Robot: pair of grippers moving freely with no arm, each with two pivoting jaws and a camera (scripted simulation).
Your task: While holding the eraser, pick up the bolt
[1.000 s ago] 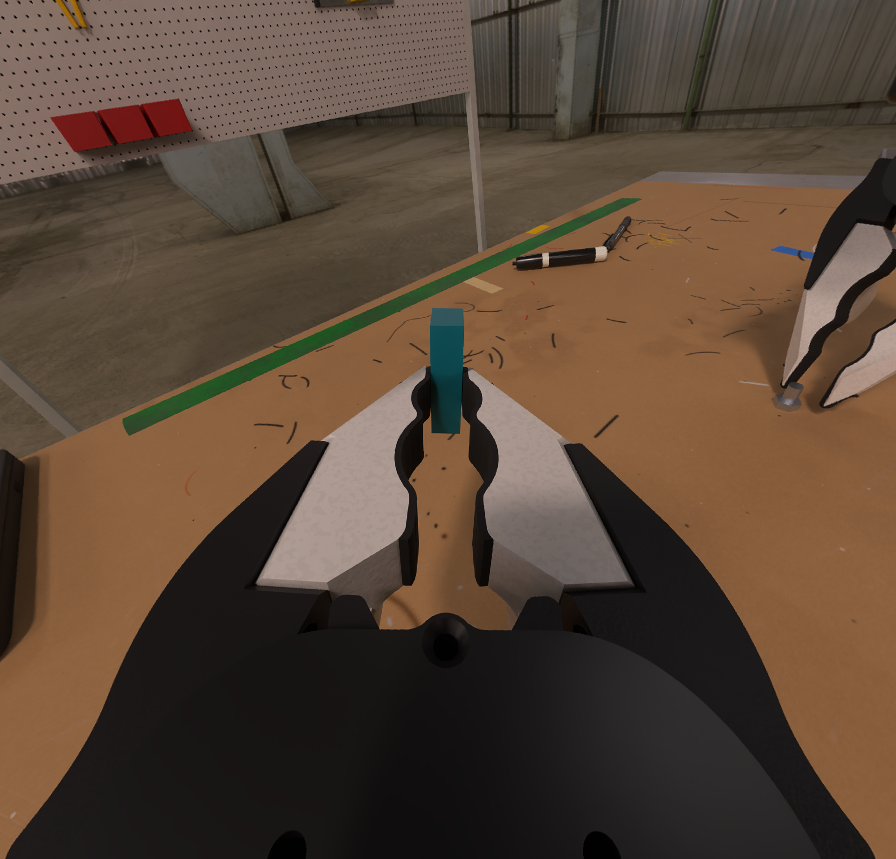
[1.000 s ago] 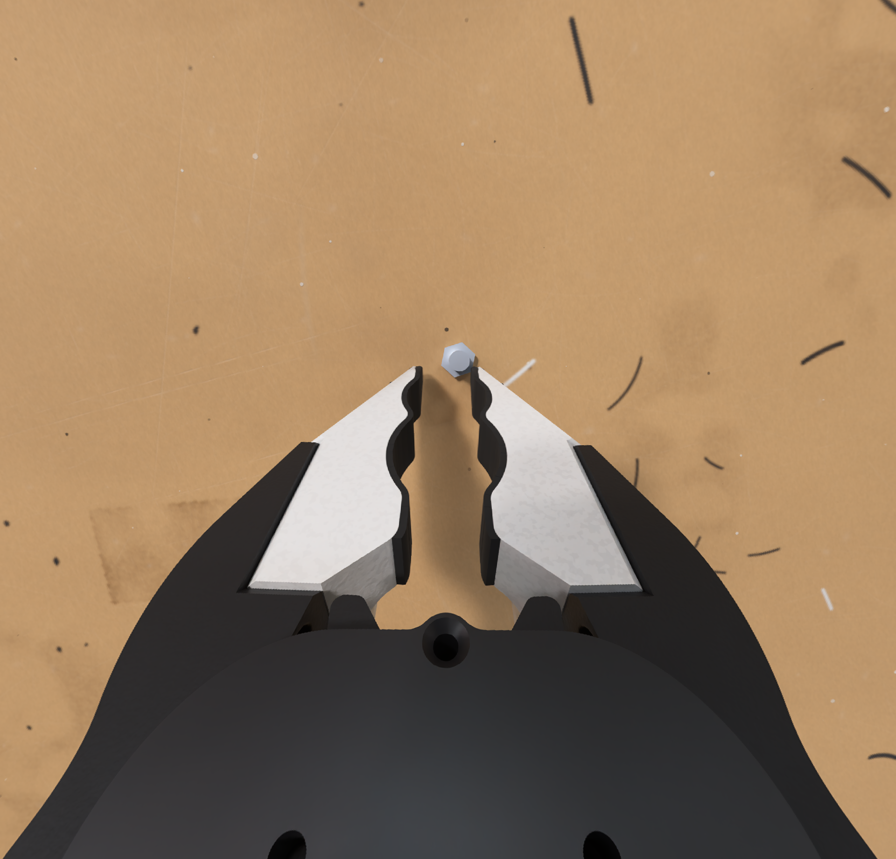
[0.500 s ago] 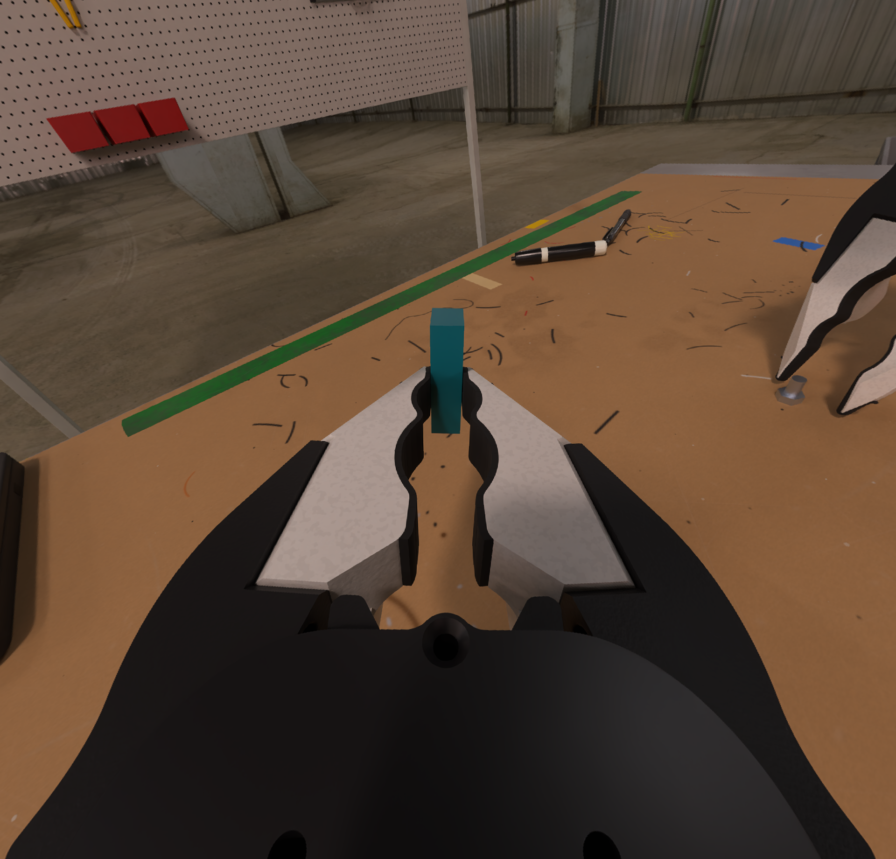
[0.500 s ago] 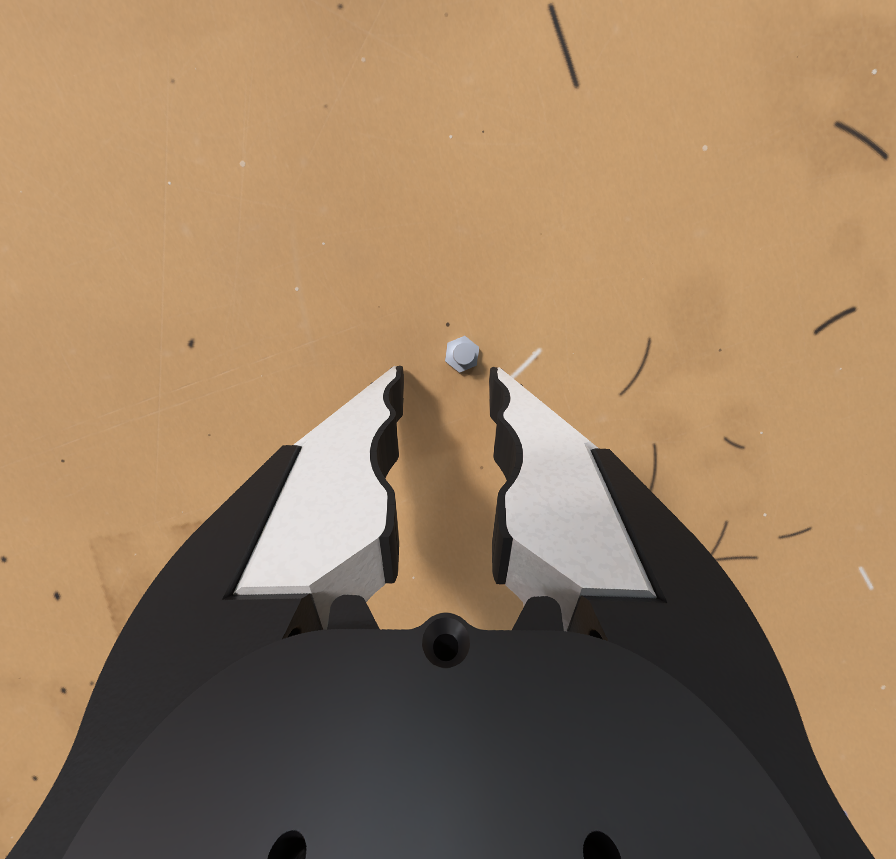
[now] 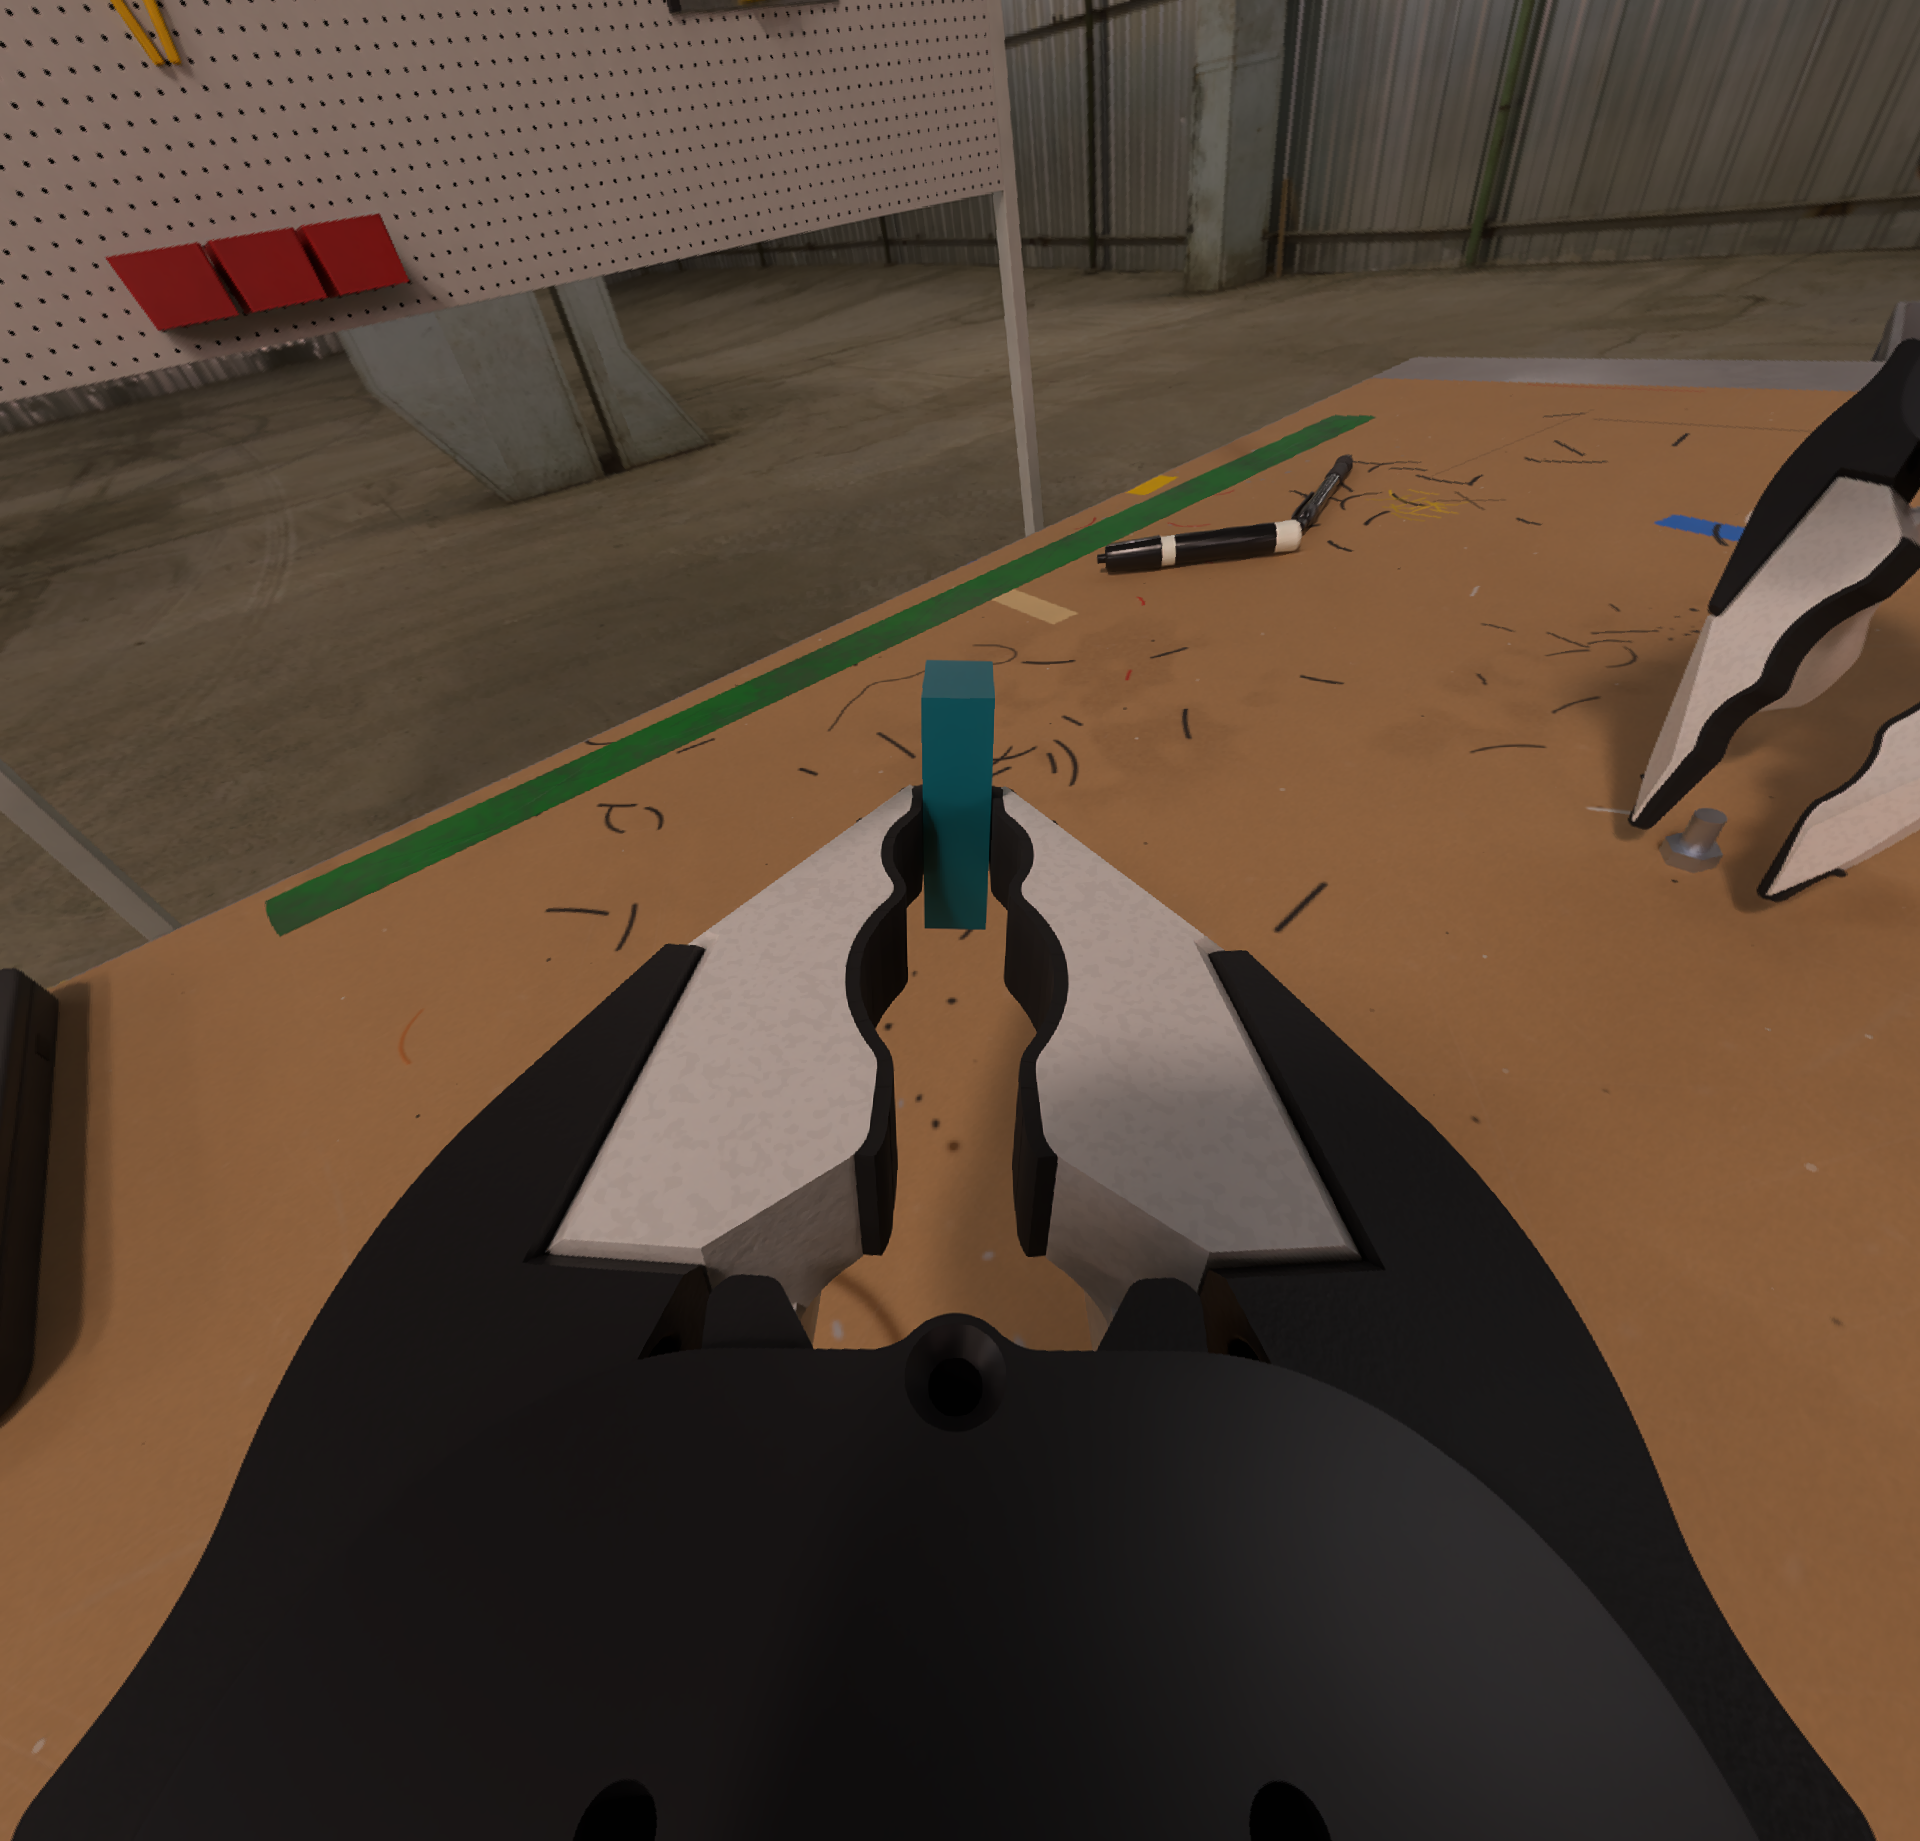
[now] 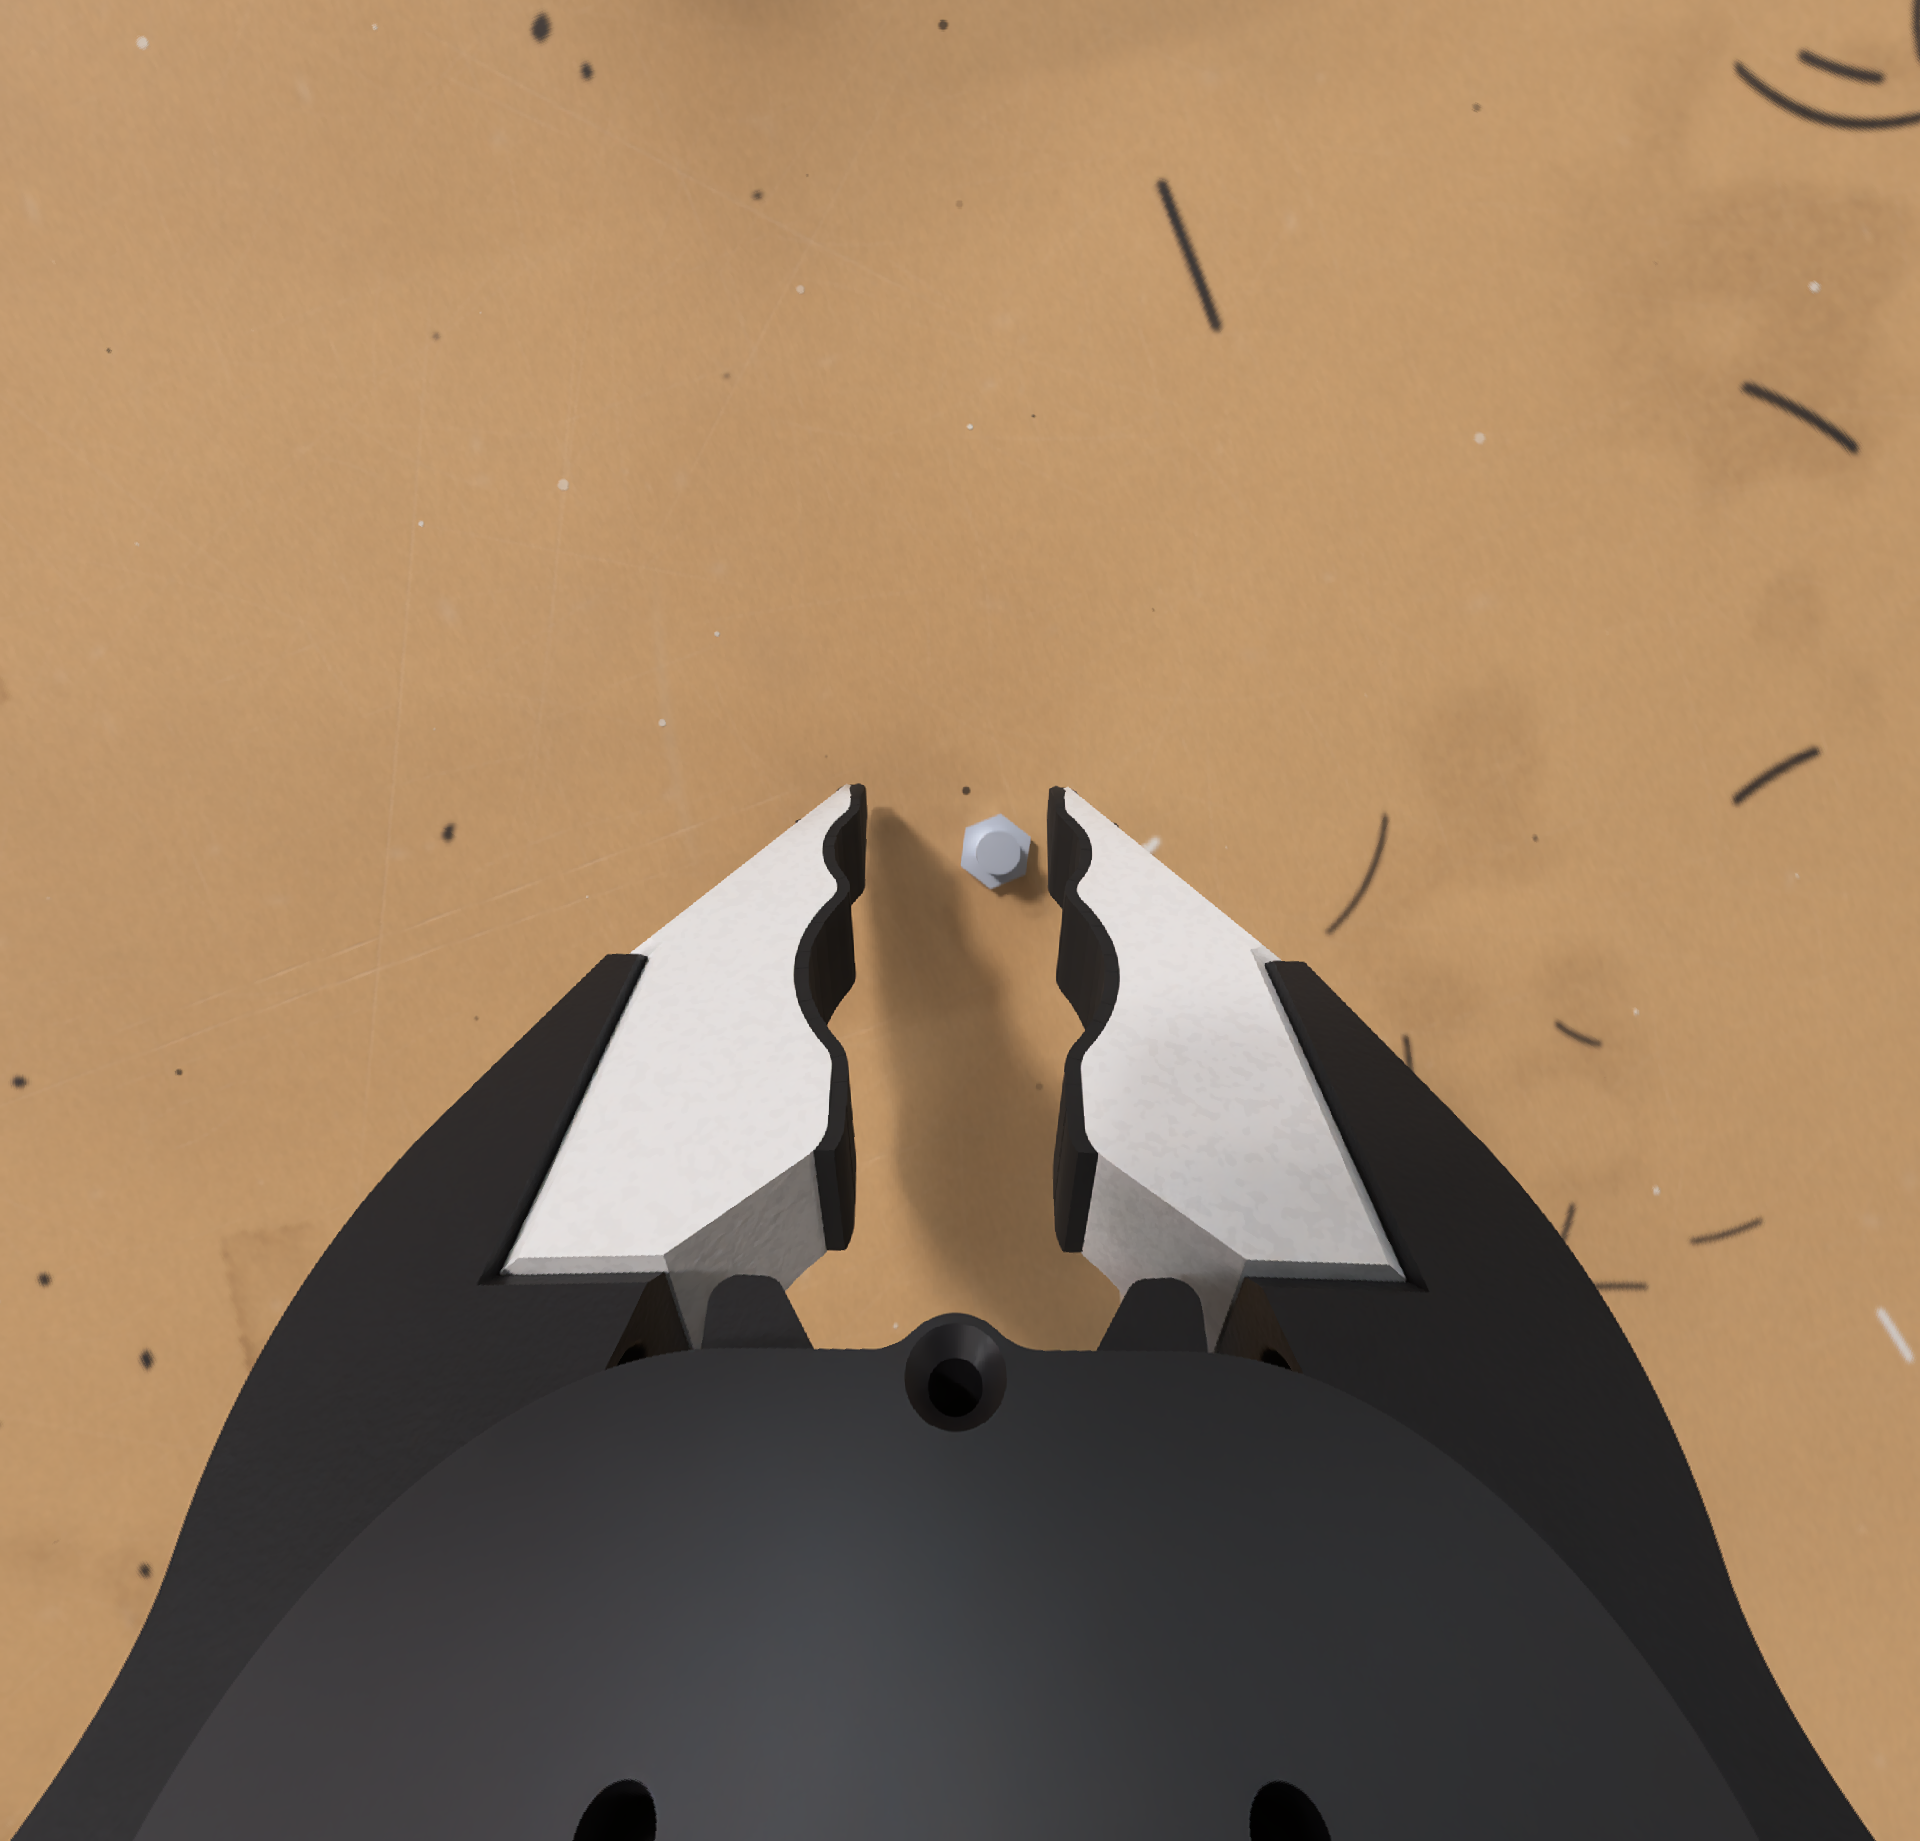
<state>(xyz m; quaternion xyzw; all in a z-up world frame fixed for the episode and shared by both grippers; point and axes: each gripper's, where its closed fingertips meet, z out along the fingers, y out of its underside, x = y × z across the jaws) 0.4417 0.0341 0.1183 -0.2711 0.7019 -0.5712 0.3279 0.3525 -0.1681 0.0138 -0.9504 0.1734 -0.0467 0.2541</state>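
My left gripper [image 5: 956,804] is shut on a teal eraser [image 5: 957,752], held upright between its fingertips above the brown table [image 5: 1351,1064]. A small grey hex-head bolt [image 6: 996,850] stands head-down on the table, shank up. My right gripper [image 6: 956,794] is open and points straight down, with the bolt between its fingertips, nearer the right one and not touched. In the left wrist view the right gripper [image 5: 1704,861] shows at the far right, straddling the bolt [image 5: 1694,837].
A black marker [image 5: 1200,548] and a thin black pen [image 5: 1322,490] lie farther back near a green tape strip [image 5: 727,711] along the table edge. A dark object [image 5: 21,1168] sits at the left edge. A pegboard [image 5: 468,108] stands beyond the table.
My right gripper has opened wider and moved forward, so the bolt now sits between its fingertips instead of ahead of them. My left gripper still holds the eraser, barely moved.
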